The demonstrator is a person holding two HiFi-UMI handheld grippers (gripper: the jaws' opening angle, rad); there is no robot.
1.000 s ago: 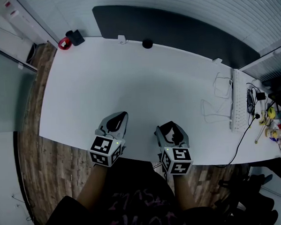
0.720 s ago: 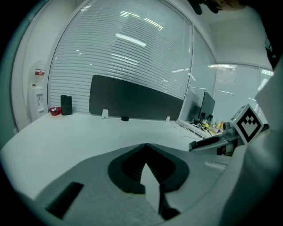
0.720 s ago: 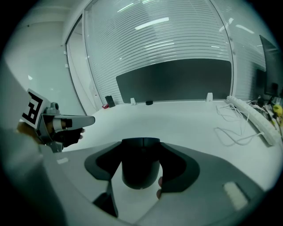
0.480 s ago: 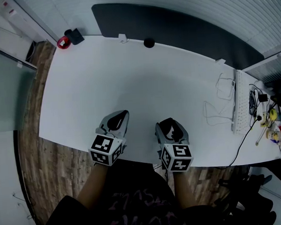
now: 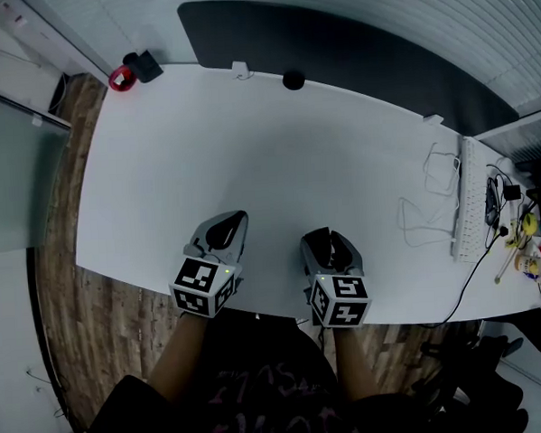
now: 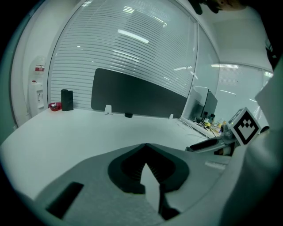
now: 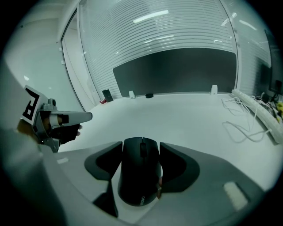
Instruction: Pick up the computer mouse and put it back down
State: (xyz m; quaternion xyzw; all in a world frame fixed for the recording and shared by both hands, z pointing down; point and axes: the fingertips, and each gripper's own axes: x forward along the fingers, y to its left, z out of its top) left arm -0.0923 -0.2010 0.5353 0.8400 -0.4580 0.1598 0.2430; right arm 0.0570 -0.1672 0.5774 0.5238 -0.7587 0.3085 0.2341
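Observation:
A black computer mouse [image 7: 139, 170] sits between the jaws of my right gripper [image 7: 140, 145], with both pads pressed against its sides. In the head view that gripper [image 5: 327, 246] hangs over the near edge of the white desk [image 5: 248, 140], and the mouse [image 5: 321, 246] shows as a dark shape in its jaws. My left gripper [image 5: 224, 230] is beside it to the left, also over the near edge. In the left gripper view its jaws [image 6: 145, 146] meet at the tips with nothing between them.
A white keyboard [image 5: 469, 205] and loose white cables [image 5: 428, 198] lie at the desk's right end, beside small clutter [image 5: 530, 243]. A small black round object [image 5: 291, 80] sits at the far edge under a dark partition [image 5: 352, 44]. A red item [image 5: 121, 79] and a black box [image 5: 144, 67] stand far left.
Both grippers have shifted only slightly over the desk's near edge. The right one keeps the mouse in its jaws and the left stays shut.

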